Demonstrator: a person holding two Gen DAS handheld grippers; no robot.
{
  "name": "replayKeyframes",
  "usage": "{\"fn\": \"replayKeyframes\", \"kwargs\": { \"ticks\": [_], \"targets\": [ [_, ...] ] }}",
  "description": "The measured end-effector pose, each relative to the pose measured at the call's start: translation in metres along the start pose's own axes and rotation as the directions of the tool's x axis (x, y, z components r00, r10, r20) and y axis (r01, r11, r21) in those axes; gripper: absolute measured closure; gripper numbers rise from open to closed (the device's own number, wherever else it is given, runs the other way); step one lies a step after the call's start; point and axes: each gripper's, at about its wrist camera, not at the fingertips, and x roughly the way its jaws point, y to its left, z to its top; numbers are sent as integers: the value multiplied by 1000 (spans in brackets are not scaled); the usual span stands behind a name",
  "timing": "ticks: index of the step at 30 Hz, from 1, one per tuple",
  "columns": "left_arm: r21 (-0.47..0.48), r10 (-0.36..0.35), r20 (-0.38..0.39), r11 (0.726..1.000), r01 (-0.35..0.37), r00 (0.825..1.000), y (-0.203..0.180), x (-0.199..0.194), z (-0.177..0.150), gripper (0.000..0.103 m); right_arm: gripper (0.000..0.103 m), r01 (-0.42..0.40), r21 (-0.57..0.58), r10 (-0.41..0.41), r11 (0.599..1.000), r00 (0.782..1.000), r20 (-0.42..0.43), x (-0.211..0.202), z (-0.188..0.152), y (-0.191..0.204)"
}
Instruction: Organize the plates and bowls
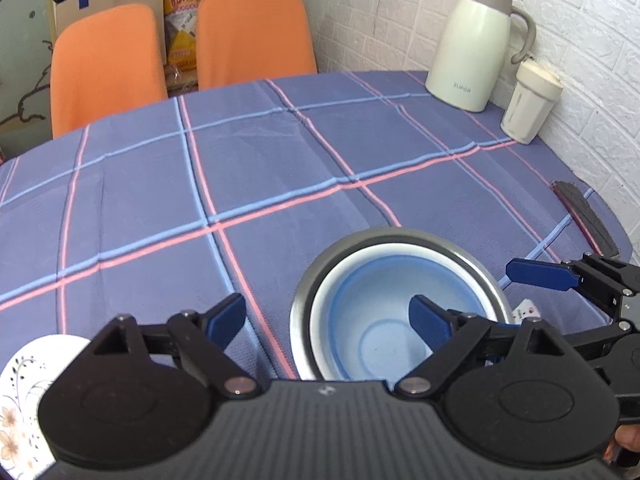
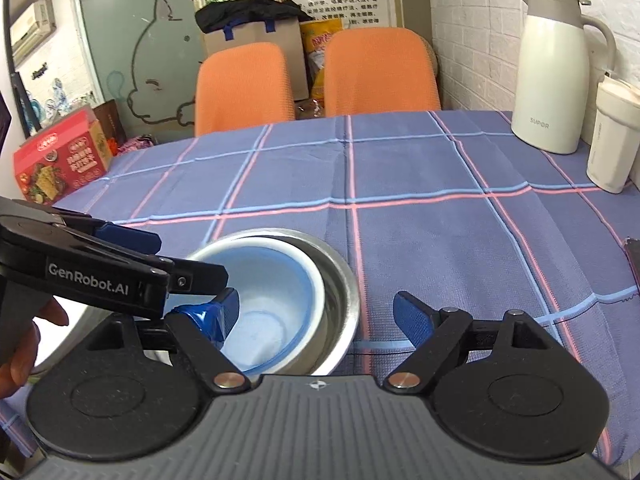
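A blue and white bowl (image 1: 372,300) sits nested inside a steel bowl (image 1: 472,256) on the checked tablecloth. My left gripper (image 1: 326,318) is open, its right finger hanging over the blue bowl. A flowered white plate (image 1: 20,392) lies at the lower left behind that gripper. In the right wrist view the nested blue bowl (image 2: 276,300) and steel bowl (image 2: 340,280) sit between the fingers of my right gripper (image 2: 316,314), which is open and empty. The left gripper's body (image 2: 88,276) crosses in from the left, above the bowl's rim.
A white thermos jug (image 1: 472,44) and a white cup (image 1: 530,100) stand at the back right by the brick wall. A dark flat object (image 1: 584,216) lies at the table's right edge. Two orange chairs (image 1: 252,36) stand behind the table. A red box (image 2: 60,156) sits off the table's left.
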Motion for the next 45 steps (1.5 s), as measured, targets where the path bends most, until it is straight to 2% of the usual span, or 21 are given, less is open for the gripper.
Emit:
{"fn": "replayKeyframes", "kwargs": {
  "ticks": [3, 6, 10, 16, 20, 23, 27, 33, 37, 45],
  "targets": [
    [-9, -1, -41, 1000, 1, 999, 3, 16, 4, 12, 32, 22, 22, -22, 1000, 1000, -20, 11, -3, -2],
    [-15, -6, -75, 1000, 5, 997, 4, 28, 6, 12, 32, 8, 43, -7, 999, 999, -33, 19, -5, -4],
    [-8, 3, -93, 1000, -4, 996, 6, 35, 6, 13, 32, 11, 36, -9, 999, 998, -65, 28, -7, -2],
    [1, 10, -113, 1000, -10, 994, 7, 40, 4, 22, 32, -17, 32, 20, 999, 996, -82, 34, -8, 4],
    [8, 6, -104, 1000, -5, 995, 6, 38, 2, 27, 32, -29, 19, 30, 999, 997, -74, 33, -12, 10],
    [13, 3, -94, 1000, -2, 996, 2, 36, 1, 36, 32, -38, 29, 39, 999, 997, -61, 31, -13, 11],
    [7, -15, -85, 1000, 16, 996, -4, 32, -1, 55, 33, -70, 41, 71, 997, 997, -37, 28, -14, 14],
    [-46, -15, -102, 999, 10, 995, -5, 31, 3, 58, 33, -45, 50, 47, 998, 998, -36, 28, -12, 22],
    [-46, -25, -76, 999, 21, 997, -7, 19, 11, 58, 31, -24, 32, 24, 999, 1000, -16, 20, -6, 24],
    [-58, -7, 3, 998, 7, 1000, 6, -35, 37, 58, 31, -22, -26, 23, 999, 998, 59, -4, 28, 38]
  ]
}}
